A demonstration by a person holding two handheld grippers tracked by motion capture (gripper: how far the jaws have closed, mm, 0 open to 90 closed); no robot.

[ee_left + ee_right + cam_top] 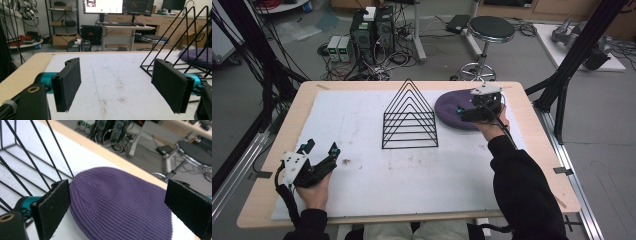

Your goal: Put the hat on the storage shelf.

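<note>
- We see a purple hat (pixel 457 111) lying flat on the white mat (pixel 362 170), at the far right part of the table (pixel 267 165).
- The purple hat is a knit one. Up close in the right gripper view (pixel 117 202) it has thin ribs running along it, and its top is round like a dome.
- It looks soft and a bit squashed, with no bump inside it.
- It lies just beside the black wire rack (pixel 409 117), on the rack's right side. We cannot tell if the two touch.
- Our right gripper (pixel 479 107) hangs over the near edge of the hat. Its two black jaws stand wide apart, one on each side of the hat's round end, and nothing is pinched between them.
- We cannot tell if the jaws touch the knit.
- Our left gripper (pixel 319 150) is far from the hat, down at the near left part of the mat. Its jaws are spread wide too, with only bare mat between them.
- In the left gripper view a bit of the hat (pixel 197 56) peeks out behind the rack's (pixel 175 45) wires.
- The mat has some little brown stains (pixel 346 161) on it near the left gripper.
</note>
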